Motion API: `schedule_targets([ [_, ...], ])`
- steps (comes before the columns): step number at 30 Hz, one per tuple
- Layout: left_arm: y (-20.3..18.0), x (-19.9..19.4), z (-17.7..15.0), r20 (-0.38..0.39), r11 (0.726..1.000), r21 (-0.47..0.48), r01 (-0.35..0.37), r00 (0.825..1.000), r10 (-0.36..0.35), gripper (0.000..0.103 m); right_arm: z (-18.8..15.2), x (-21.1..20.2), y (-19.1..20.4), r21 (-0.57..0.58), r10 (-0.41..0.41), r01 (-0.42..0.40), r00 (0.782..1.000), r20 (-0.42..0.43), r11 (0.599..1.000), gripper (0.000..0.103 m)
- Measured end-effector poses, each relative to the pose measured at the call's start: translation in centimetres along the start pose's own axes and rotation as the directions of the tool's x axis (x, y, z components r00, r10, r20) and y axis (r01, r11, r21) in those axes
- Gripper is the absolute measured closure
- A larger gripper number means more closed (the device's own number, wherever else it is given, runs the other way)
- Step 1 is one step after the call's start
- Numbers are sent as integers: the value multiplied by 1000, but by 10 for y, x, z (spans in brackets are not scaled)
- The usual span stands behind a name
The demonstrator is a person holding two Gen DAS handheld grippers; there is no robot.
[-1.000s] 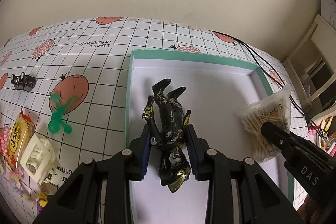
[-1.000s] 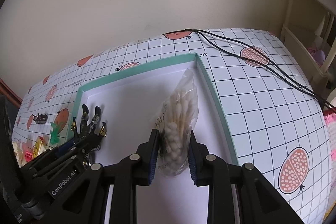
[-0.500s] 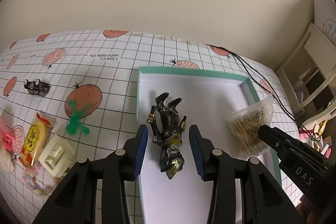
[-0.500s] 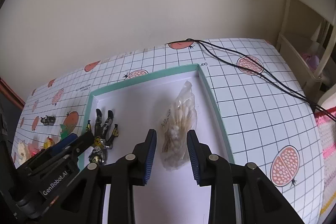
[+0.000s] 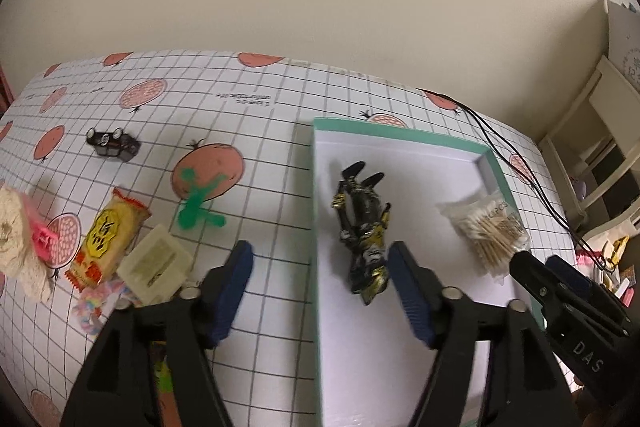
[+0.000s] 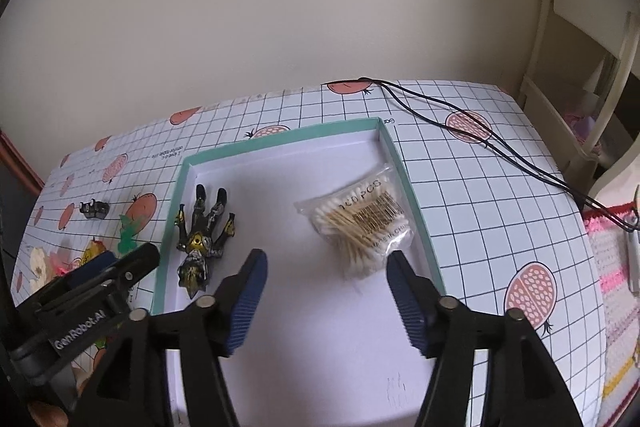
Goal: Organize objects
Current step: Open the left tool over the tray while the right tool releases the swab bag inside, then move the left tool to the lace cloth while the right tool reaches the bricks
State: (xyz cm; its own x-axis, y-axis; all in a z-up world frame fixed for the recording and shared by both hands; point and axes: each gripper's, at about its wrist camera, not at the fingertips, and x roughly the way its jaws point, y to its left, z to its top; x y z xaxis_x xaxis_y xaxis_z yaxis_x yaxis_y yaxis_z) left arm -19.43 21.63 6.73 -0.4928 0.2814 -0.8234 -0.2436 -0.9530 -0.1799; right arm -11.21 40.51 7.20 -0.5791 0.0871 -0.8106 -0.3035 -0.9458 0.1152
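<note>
1. Since the earlier frames both grippers had let go and drawn back: the left gripper (image 5: 320,287) no longer clasped the black-and-gold toy figure (image 5: 363,231), and the right gripper (image 6: 324,295) no longer pinched the clear plastic bag of cotton swabs (image 6: 362,223).
2. The fingers (image 5: 232,291) of the left gripper stood wide apart, holding nothing; one hung over the bench and the other over the tray.
3. The right gripper's fingers (image 6: 406,303) were also spread wide and empty, with the swab bag lying just beyond them.
4. The figure lay flat in the left part of the shallow white tray with a mint-green rim (image 5: 400,137), its legs pointing to the far side.
5. The swab bag lay in the right part of the same tray, close to the right wall and well apart from the figure.
6. The tray sat on the bench, which was covered with a white grid-patterned cloth printed with pink fruit (image 5: 260,115).
7. Left of the tray, on the cloth, lay a green plastic figure (image 5: 198,205), a small black toy car (image 5: 113,145), a yellow-and-orange snack packet (image 5: 106,239) and a cream-coloured plastic clip (image 5: 156,263).
8. A thin black cable (image 6: 480,139) ran across the right far part of the bench.
</note>
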Motion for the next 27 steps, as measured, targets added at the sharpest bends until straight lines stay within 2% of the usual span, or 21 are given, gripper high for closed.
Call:
schedule_targets([
  [2, 5, -1, -2, -2, 1000, -11, -11, 1000, 11, 22, -2, -1, 0, 2, -7, 7, 1000, 0, 1000, 23],
  [5, 12, -3, -5, 5, 999, -24, -21, 1000, 21, 15, -6, -2, -1, 0, -13, 13, 1000, 3, 1000, 14],
  [7, 15, -4, -5, 7, 999, -28, -27, 1000, 27, 10, -8, -3, 0, -1, -17, 17, 1000, 3, 1000, 10],
  [10, 19, -6, -7, 16, 999, -31, -39, 999, 39, 9, -11, -4, 0, 5, -20, 20, 1000, 3, 1000, 7],
  [12, 22, -8, -8, 20, 998, -36, -43, 999, 43, 0, -12, -6, 1, 6, -23, 23, 1000, 4, 1000, 2],
  [13, 24, -10, -9, 28, 998, -41, -44, 999, 45, 0, -13, -7, 1, 6, -25, 25, 1000, 6, 1000, 0],
  [27, 41, -29, -13, 51, 997, -67, -46, 997, 49, 0, -18, -22, 13, 1, -66, 66, 997, 27, 998, 0],
])
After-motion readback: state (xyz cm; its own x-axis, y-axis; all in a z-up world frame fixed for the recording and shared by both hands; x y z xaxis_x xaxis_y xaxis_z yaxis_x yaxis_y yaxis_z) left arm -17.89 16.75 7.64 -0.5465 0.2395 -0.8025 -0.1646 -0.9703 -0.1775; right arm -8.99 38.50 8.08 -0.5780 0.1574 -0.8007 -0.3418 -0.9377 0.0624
